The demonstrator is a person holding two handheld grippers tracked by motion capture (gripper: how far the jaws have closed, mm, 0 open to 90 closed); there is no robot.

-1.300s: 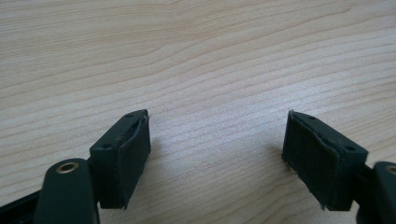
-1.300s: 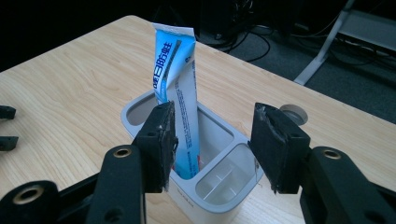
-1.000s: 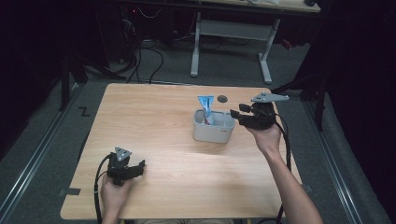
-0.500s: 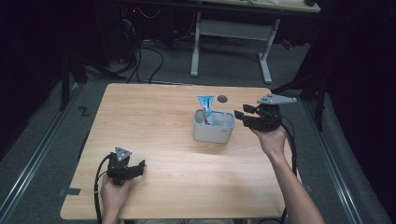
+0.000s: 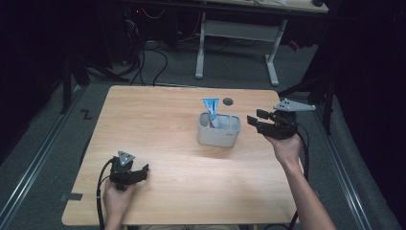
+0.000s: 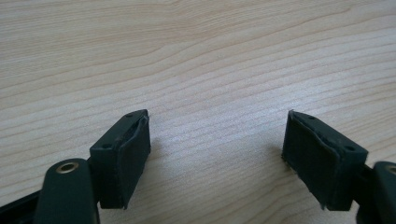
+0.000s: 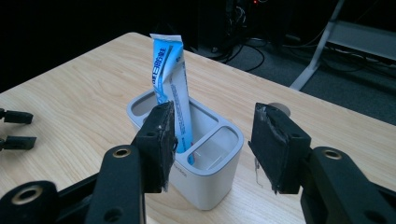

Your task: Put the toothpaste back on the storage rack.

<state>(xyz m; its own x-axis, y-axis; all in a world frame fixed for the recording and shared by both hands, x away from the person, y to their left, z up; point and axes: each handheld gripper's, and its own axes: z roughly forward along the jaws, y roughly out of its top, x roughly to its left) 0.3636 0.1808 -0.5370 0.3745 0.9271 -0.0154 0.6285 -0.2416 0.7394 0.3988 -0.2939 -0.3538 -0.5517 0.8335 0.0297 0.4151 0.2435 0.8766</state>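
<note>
The right gripper [image 5: 256, 120] is held just beside the white holder [image 5: 219, 129], its jaws having just been opening, with nothing between them. A blue sachet [image 7: 170, 88] is stood tilted in one compartment, its lower end hidden; its print is perhaps Chinese, too small to be read

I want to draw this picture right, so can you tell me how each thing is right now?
Tube: upright, leaning a bit, standing in the holder.
Holder: upright on the table, one section bare.
Left hand-held gripper: open, nothing between its jaws, low over the table.
Right hand-held gripper: open, holding nothing, jaws just opening, beside the holder.
</note>
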